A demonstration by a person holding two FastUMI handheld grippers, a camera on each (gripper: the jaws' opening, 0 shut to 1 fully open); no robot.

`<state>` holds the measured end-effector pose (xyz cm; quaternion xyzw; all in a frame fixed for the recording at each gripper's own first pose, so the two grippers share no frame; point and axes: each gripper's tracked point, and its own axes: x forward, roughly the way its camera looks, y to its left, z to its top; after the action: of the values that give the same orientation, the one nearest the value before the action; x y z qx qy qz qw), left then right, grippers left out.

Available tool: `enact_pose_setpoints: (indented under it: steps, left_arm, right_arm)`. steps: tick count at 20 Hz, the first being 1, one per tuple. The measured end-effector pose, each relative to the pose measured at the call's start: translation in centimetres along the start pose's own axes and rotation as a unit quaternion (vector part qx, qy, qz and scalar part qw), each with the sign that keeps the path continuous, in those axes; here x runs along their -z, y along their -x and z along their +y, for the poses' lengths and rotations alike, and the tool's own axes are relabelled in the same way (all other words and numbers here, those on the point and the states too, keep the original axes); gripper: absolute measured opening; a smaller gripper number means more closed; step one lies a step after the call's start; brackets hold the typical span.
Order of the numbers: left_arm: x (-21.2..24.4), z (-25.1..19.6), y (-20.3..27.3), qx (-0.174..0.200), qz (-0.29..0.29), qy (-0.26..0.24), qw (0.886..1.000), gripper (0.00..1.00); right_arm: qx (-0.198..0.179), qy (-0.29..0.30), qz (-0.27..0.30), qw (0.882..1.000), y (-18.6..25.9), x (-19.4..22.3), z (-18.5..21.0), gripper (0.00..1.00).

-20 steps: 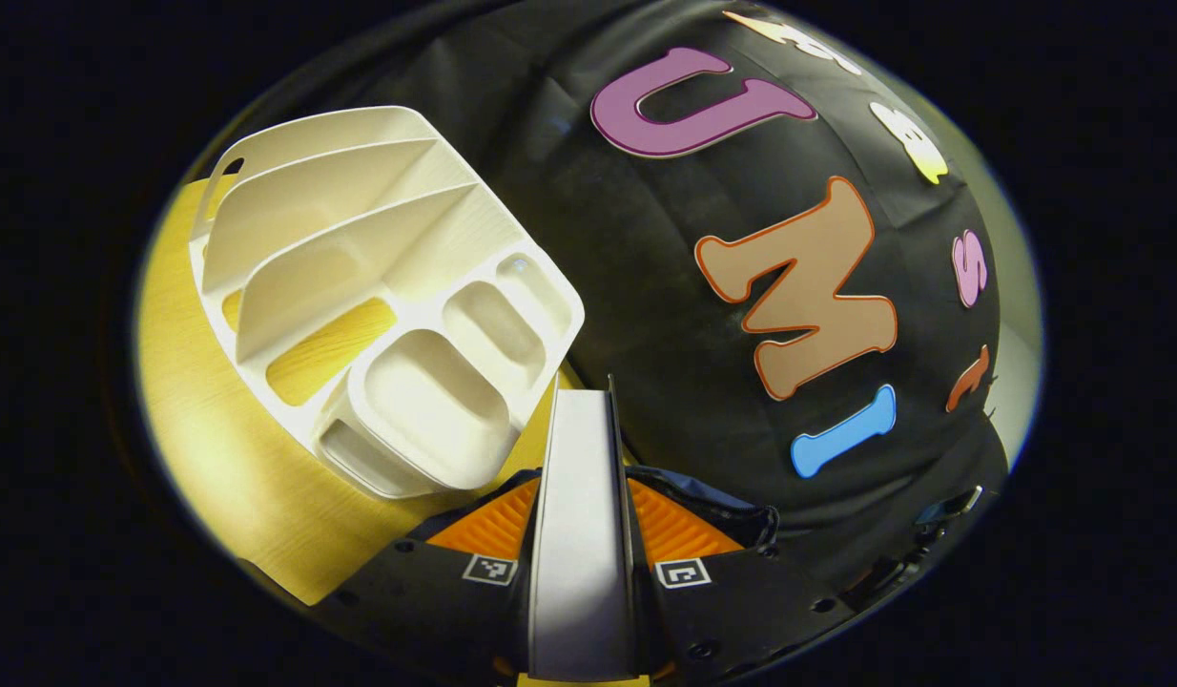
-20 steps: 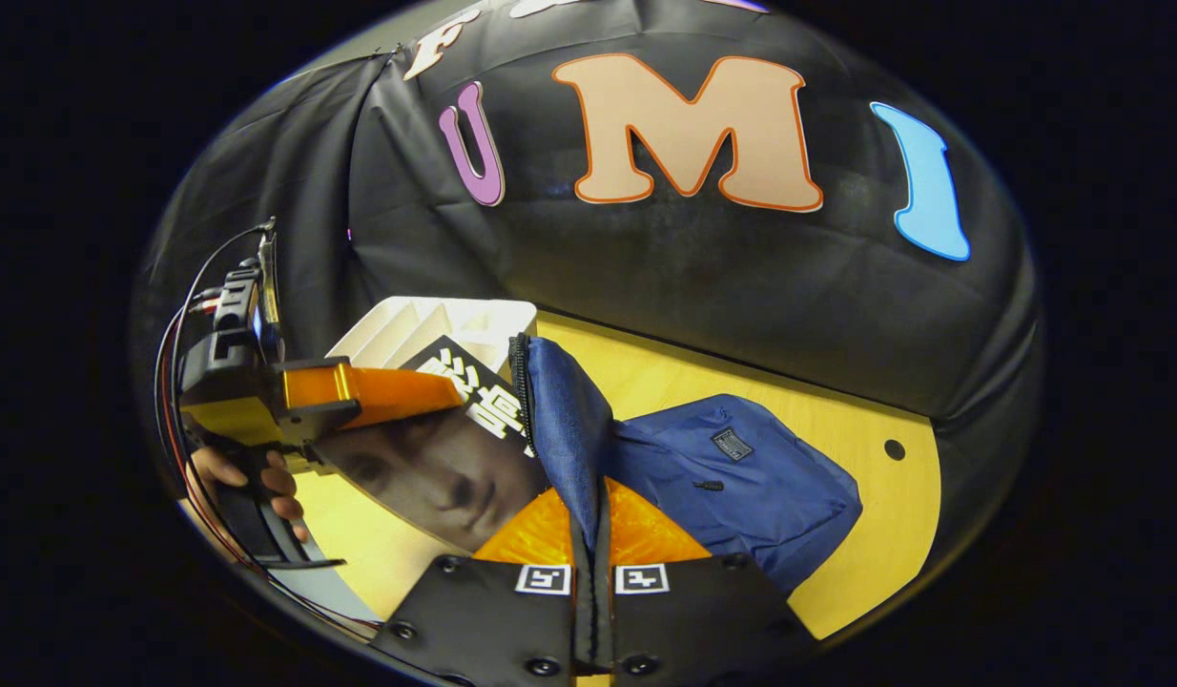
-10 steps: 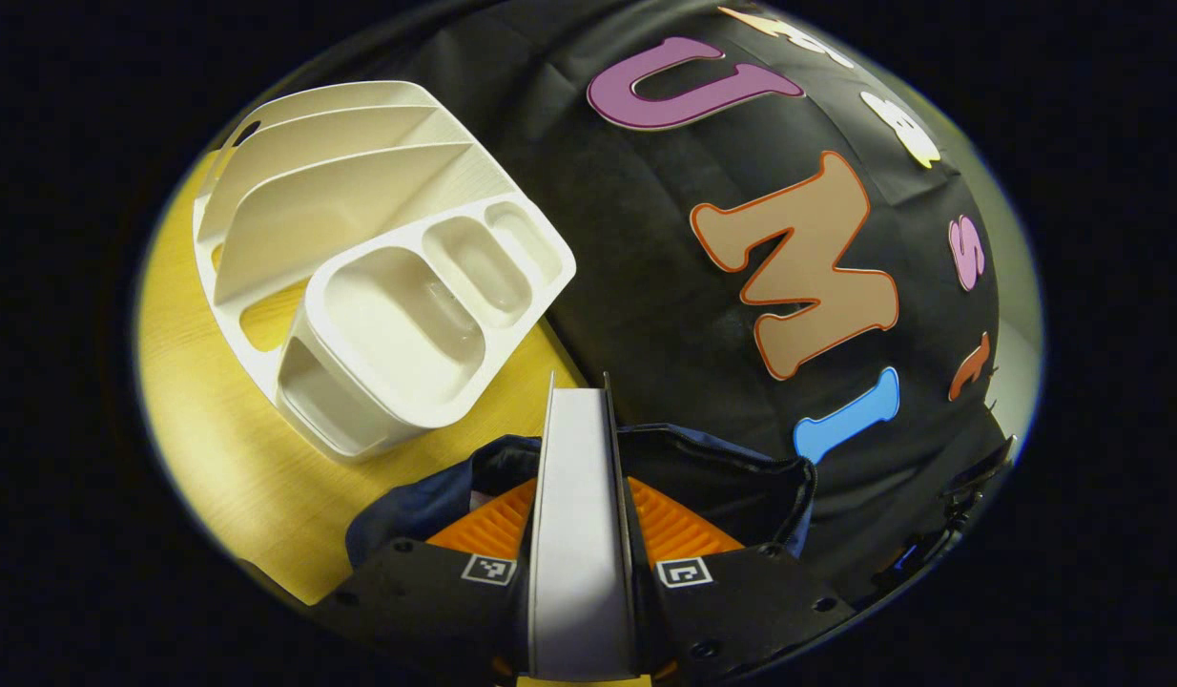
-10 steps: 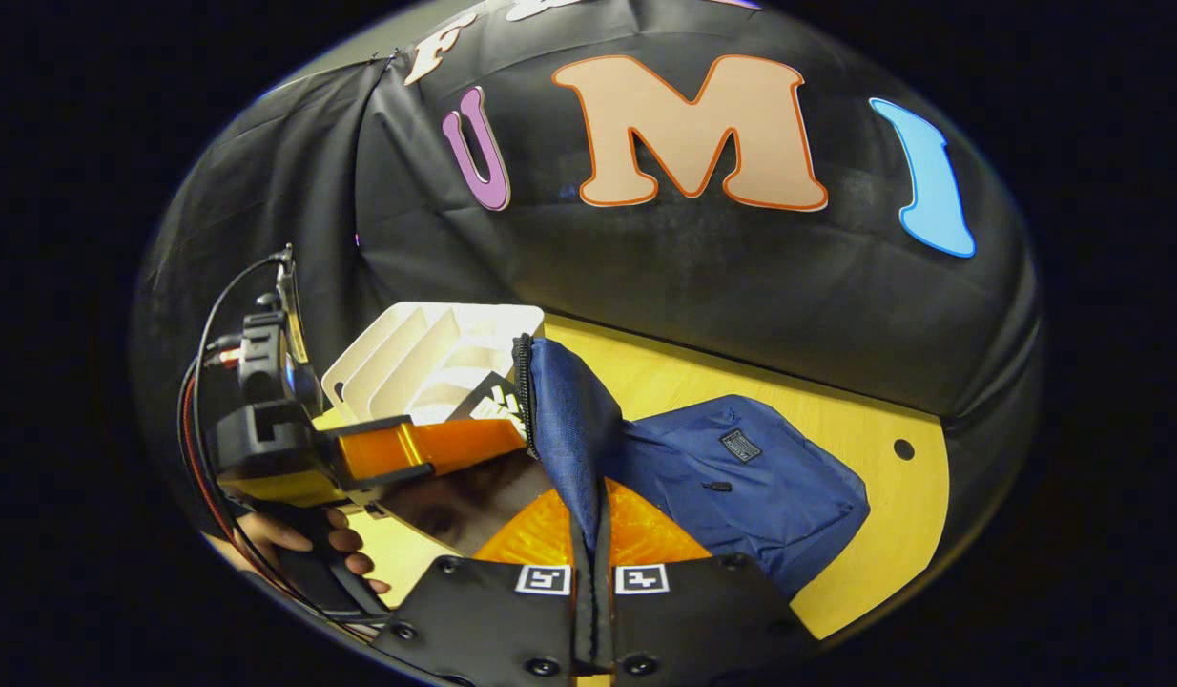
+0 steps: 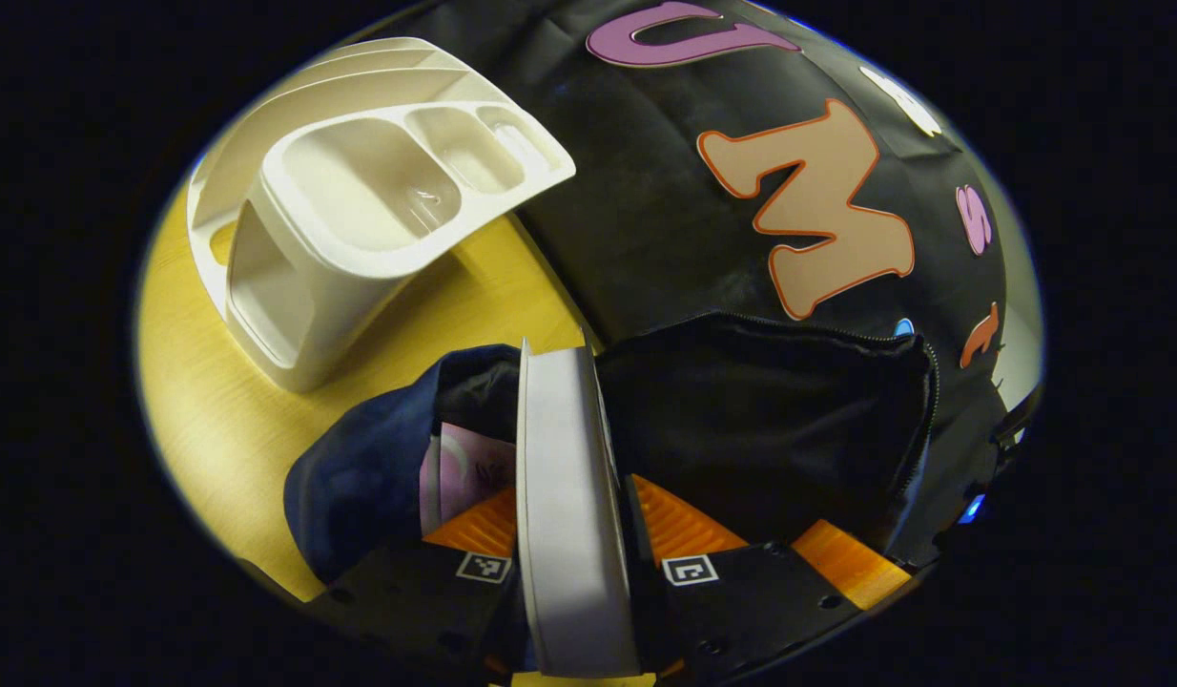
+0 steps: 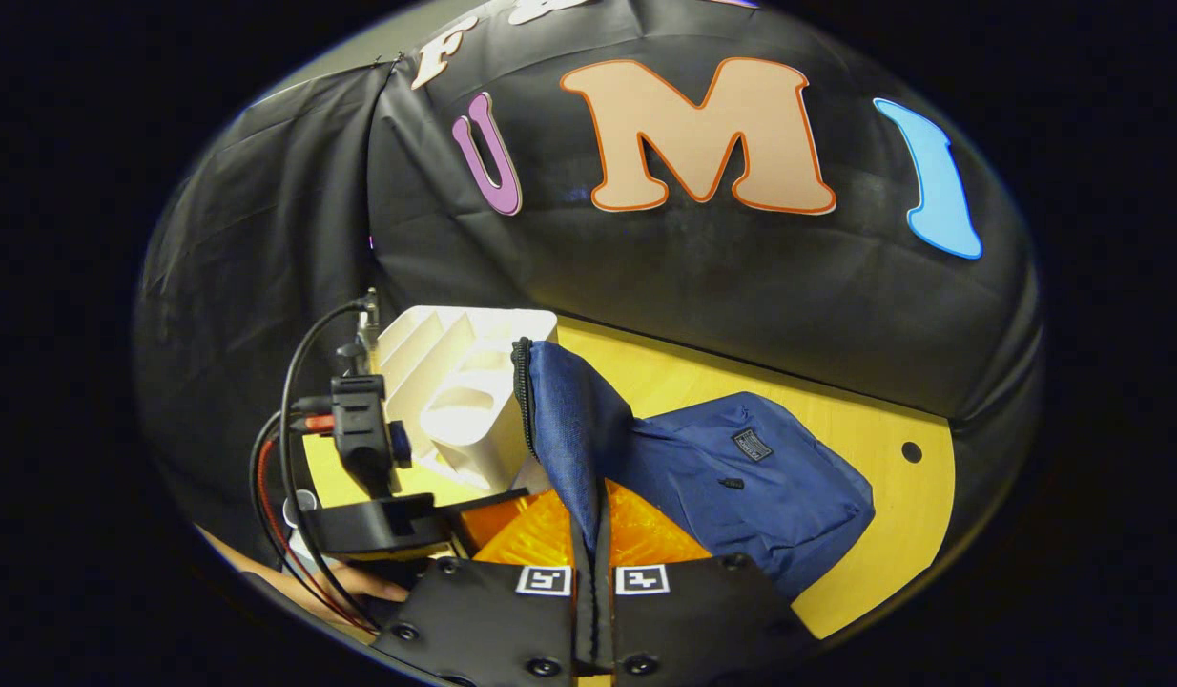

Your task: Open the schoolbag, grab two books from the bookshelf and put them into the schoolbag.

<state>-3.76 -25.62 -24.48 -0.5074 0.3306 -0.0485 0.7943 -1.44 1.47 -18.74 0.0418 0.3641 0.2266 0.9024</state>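
recording booth: black cloth wall [image 6: 693, 277] behind bare yellow wooden tabletop [image 6: 865, 572], cabled rig

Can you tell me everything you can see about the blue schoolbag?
The schoolbag is dark blue soft cloth with a small patch and a zipper pull on its front. It lies slumped on the yellow wooden table, beside the white bookshelf. The right tool pinches its zipper edge, lifting the mouth open. The left tool pushes a book inside, beside another one.
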Motion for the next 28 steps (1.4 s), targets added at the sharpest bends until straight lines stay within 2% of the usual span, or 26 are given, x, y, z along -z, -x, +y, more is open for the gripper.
enact_pose_setpoints:
  steps: [1, 5, 7, 9, 11, 12, 13, 14, 19, 22, 23, 25, 28]
  left_arm:
    - [0.3, -0.2, -0.5, 0.003, 0.003, 0.000, 1.000, 0.45]
    - [2.0, -0.8, -2.1, 0.015, 0.024, -0.001, 1.000, 0.43]
    - [2.1, -1.0, -2.9, 0.021, 0.024, -0.017, 0.999, 0.45]
    - [2.6, -0.6, -3.4, 0.009, 0.042, -0.049, 0.998, 0.46]
    - [2.5, 0.2, -3.4, -0.019, 0.057, -0.102, 0.993, 0.59]
    - [2.3, 0.7, -2.7, -0.030, 0.062, -0.134, 0.989, 0.63]
    - [1.9, 1.1, -1.9, -0.038, 0.061, -0.164, 0.984, 0.74]
    - [1.5, 1.0, -1.2, -0.040, 0.058, -0.182, 0.981, 0.78]
    - [-1.9, 0.6, 3.4, -0.040, 0.036, -0.220, 0.974, 0.78]
    - [-5.7, -0.7, 6.4, -0.033, 0.002, -0.267, 0.963, 0.78]
    - [-7.2, -1.2, 7.1, -0.033, -0.011, -0.284, 0.958, 0.78]
    - [-9.8, -2.1, 8.6, -0.031, -0.031, -0.316, 0.948, 0.78]
    - [-13.0, -2.2, 10.0, -0.034, -0.042, -0.372, 0.926, 0.77]
  right_arm:
    - [0.000, 0.000, -0.001, 1.000, 0.1, -0.1, -0.1, 0.07]
    - [0.000, -0.001, 0.000, 1.000, 0.5, -0.4, -0.3, 0.03]
    - [0.005, 0.003, -0.002, 1.000, 0.6, -0.5, -0.6, 0.03]
    - [0.009, 0.000, 0.000, 1.000, 0.5, -0.4, -1.0, 0.03]
    - [0.011, -0.007, 0.002, 1.000, 0.5, -0.4, -1.3, 0.03]
    - [0.012, -0.010, 0.002, 1.000, 0.4, -0.4, -1.5, 0.00]
    - [0.013, -0.015, 0.002, 1.000, 0.3, -0.4, -1.6, 0.03]
    - [0.012, -0.021, 0.003, 1.000, 0.1, -0.3, -1.7, 0.04]
    - [0.019, -0.035, 0.010, 0.999, -0.3, 0.5, -1.6, 0.04]
    - [0.014, -0.054, 0.011, 0.998, -0.4, 0.2, -0.9, 0.08]
    - [0.015, -0.062, 0.006, 0.998, -0.2, -0.1, -0.9, 0.12]
    - [0.001, -0.083, -0.011, 0.996, -0.1, -1.0, 0.2, 0.39]
    - [-0.019, -0.104, -0.054, 0.993, 0.5, -3.4, 2.1, 0.80]
